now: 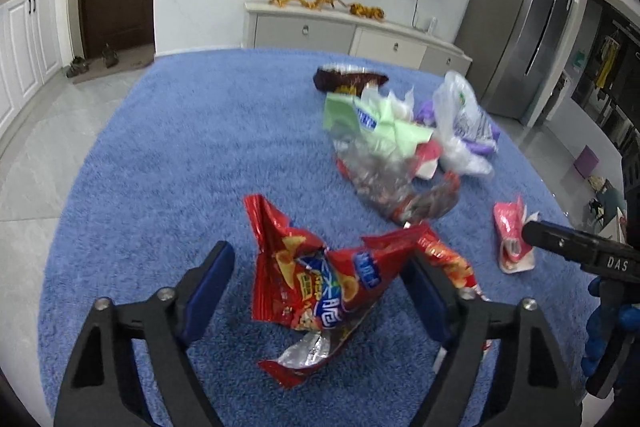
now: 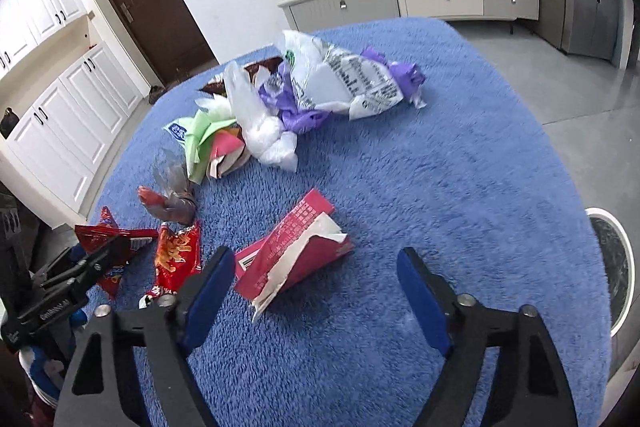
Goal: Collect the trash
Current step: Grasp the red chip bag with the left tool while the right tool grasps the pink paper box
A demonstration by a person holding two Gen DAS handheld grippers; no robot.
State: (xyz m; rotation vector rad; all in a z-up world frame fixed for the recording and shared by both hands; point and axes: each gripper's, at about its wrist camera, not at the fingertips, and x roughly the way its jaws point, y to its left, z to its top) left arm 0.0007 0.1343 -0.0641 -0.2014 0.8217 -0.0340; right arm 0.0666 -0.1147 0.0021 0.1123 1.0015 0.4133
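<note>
The left gripper (image 1: 320,291) has its fingers parted around a red snack bag (image 1: 316,287) on the blue rug (image 1: 180,147), not yet pinching. The bag looks light, crinkly and slippery; its bunched middle suits a grip. The right gripper (image 2: 316,295) is open, with a pink carton (image 2: 288,259) at its 11 o'clock. "DAS" is readable on the right gripper's finger.

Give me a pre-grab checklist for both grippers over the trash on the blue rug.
1. Left gripper astride the red snack bag: ok.
2. Left pads pressing the bag: cannot tell; its right pad touches the foil, the left pad stands apart.
3. Right gripper open: ok.
4. Pink carton between the right fingers: not ok; it lies ahead, toward the left finger.
5. Grippers apart from each other: ok.
6. Trash container in view: cannot tell.
</note>
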